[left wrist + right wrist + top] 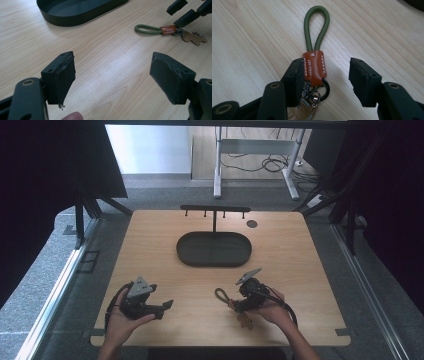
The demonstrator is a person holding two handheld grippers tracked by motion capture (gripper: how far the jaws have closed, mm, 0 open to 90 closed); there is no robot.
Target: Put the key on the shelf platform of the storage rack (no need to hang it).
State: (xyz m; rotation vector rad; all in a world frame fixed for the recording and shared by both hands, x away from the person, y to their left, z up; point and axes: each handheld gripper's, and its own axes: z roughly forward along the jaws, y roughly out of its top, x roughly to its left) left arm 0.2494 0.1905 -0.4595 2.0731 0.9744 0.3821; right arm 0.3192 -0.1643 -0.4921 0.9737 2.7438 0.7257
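Observation:
A keychain lies flat on the wooden table (pixel 150 250): a green cord loop (pixel 316 25), an orange leather tab (pixel 315 65), a black ring and a brown leather tag (pixel 193 38). My right gripper (pixel 325 77) is open around the orange tab, its left jaw touching the tab, the right jaw apart from it. In the high view the right gripper (pixel 239 301) sits over the keychain (pixel 222 295). My left gripper (pixel 111 77) is open over bare table at the front left (pixel 167 305), holding nothing.
A black oval tray (pixel 214 249) sits at mid-table, with a black T-shaped hook stand (pixel 215 210) rising behind it. A small dark round disc (pixel 252 223) lies at the back right. Black frame posts flank the table.

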